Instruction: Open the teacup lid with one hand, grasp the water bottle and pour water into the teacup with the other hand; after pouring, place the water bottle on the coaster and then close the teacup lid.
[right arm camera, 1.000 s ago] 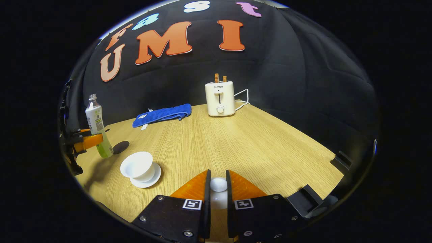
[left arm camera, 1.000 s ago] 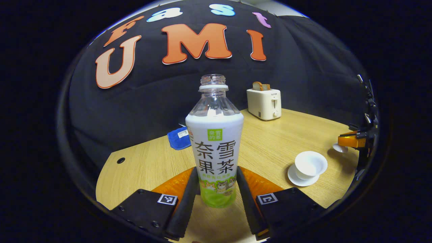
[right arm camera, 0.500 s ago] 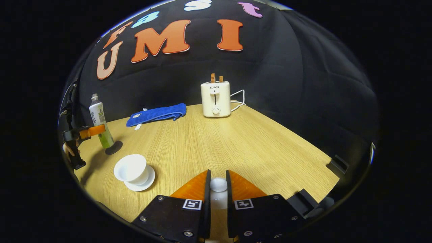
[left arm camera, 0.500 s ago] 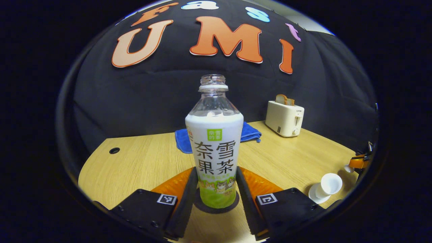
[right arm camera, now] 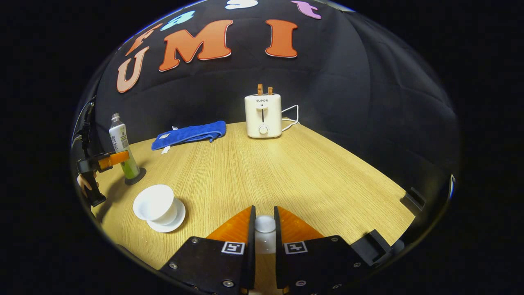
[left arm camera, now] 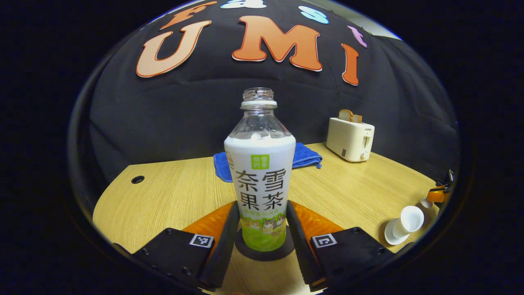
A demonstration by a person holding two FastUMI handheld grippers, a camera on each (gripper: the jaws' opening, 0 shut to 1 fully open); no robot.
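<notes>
a light wooden table [right arm camera: 286, 172] carries everything. on it lie a blue towel [right arm camera: 188, 134], a toaster [right arm camera: 263, 116], a dark coaster [right arm camera: 135, 177] and a white saucer [right arm camera: 172, 221].

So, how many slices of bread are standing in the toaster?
2. Both stand upright in the slots on top of the toaster at the far edge of the table: the left slice and the right slice, side by side.

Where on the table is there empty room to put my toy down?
The widest bare wood on the wooden table lies between the white lidless teacup on its saucer, the blue folded towel and the cream toaster. It is crowded on the cup's other side, where the left gripper holds the clear plastic bottle on the dark round coaster.
</notes>
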